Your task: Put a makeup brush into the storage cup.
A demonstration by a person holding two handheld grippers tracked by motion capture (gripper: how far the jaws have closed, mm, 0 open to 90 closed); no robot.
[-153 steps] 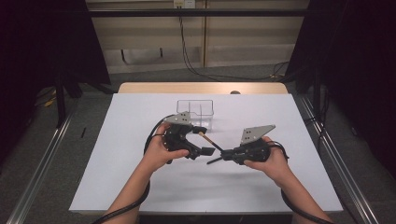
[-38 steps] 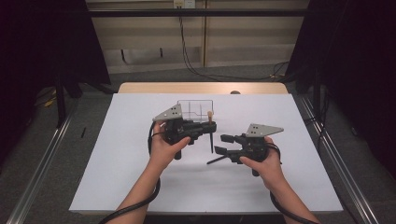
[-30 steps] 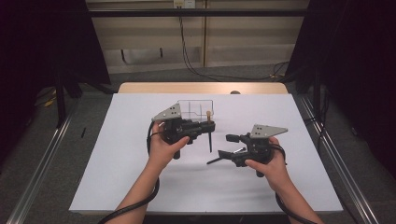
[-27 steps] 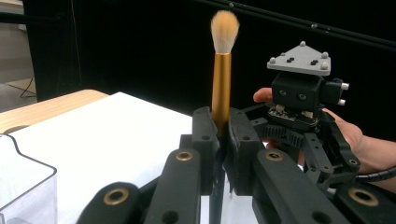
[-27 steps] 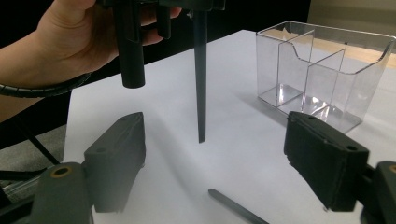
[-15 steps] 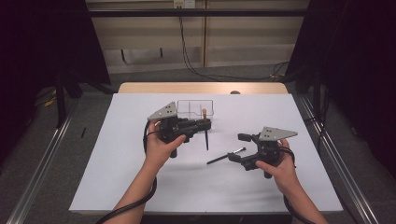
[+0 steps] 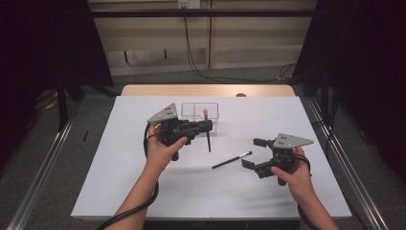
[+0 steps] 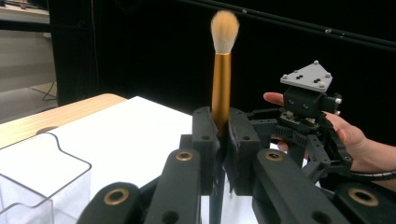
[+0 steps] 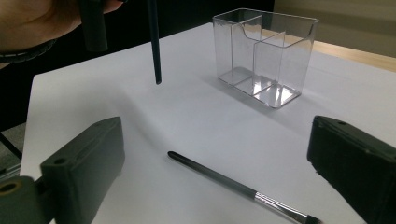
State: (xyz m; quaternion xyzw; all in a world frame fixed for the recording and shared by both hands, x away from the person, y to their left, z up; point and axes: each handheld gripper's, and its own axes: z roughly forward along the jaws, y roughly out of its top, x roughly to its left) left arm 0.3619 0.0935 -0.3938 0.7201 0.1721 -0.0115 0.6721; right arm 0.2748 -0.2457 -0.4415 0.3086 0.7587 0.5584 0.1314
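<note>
A makeup brush (image 7: pixel 208 140) with a gold ferrule (image 8: pixel 221 84) and pale bristles stands upright, bristles up, with my left gripper (image 7: pixel 209 126) shut on its middle. Its black handle tip (image 9: pixel 154 42) hangs just above the white sheet, in front of the clear divided box (image 7: pixel 191 109). A second, thin black brush (image 7: pixel 232 160) lies flat on the sheet. My right gripper (image 7: pixel 253 153) stands open just right of that brush, jaws wide apart. In the right gripper view the lying brush (image 9: pixel 233 184) runs across between the two jaws.
The clear box (image 9: pixel 266 51) stands at the back middle of the white sheet (image 7: pixel 143 191), and its compartments look bare. The wooden table edge (image 7: pixel 206 90) runs behind it. Metal rails (image 7: pixel 38 167) flank the table.
The left gripper has carried the upright brush back and left toward the box. The right gripper has drawn away to the right and toward the person, away from the lying brush.
</note>
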